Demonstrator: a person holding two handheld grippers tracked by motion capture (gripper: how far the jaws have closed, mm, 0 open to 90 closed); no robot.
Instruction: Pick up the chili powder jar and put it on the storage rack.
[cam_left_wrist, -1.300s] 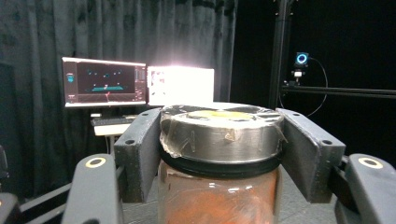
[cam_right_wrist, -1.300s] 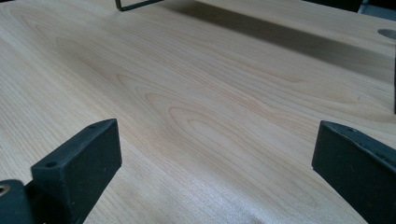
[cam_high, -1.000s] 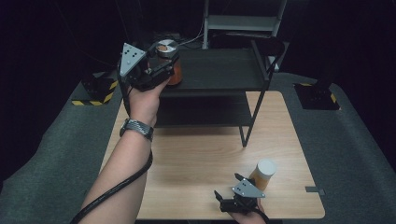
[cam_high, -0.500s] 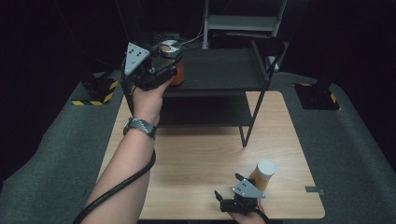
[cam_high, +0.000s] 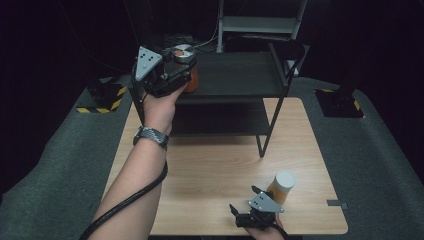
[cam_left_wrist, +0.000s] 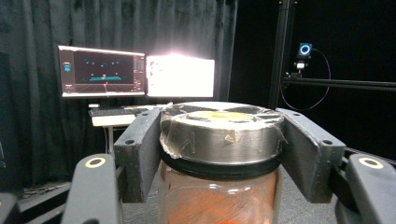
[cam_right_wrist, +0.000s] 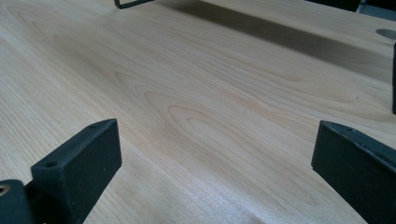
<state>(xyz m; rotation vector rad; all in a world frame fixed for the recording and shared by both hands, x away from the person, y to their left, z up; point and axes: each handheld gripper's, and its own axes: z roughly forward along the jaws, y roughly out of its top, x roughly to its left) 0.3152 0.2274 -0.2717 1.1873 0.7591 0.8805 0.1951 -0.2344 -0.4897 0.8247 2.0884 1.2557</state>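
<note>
1. High view: the left hand-held gripper (cam_high: 187, 75) is raised to the far left corner of the black shelf unit (cam_high: 235, 75), and its jaws are clamped on a jar (cam_high: 186, 65) with orange contents and a metal lid. The jar stands upright at the level of the top shelf, near its left edge. It looks as if it is being set on that shelf or lifted from it, though whether its base touches the shelf cannot be told from this angle.

2. High view, near edge: the right hand-held gripper (cam_high: 245, 200) rests low over the wooden surface (cam_high: 210, 170), its jaws spread and holding nothing. Just beside it on its right stands a second container with a white cap (cam_high: 281, 186), upright and apart from the jaws. The right hand seems parked there, ready for that container once the left one is free.

3. Left gripper view: both black pads (cam_left_wrist: 140, 154) press the jar's lid (cam_left_wrist: 222, 130) and neck from either side, so the grip sits high, just under the rim. That hold probably keeps the glass body clear and the jar level. Two lit monitors (cam_left_wrist: 135, 71) glow against a dark curtain behind.

4. Right gripper view: the two jaws stand wide apart over bare wood grain, nothing between them. A foot of the shelf frame (cam_right_wrist: 133, 3) shows at the top edge.
</note>
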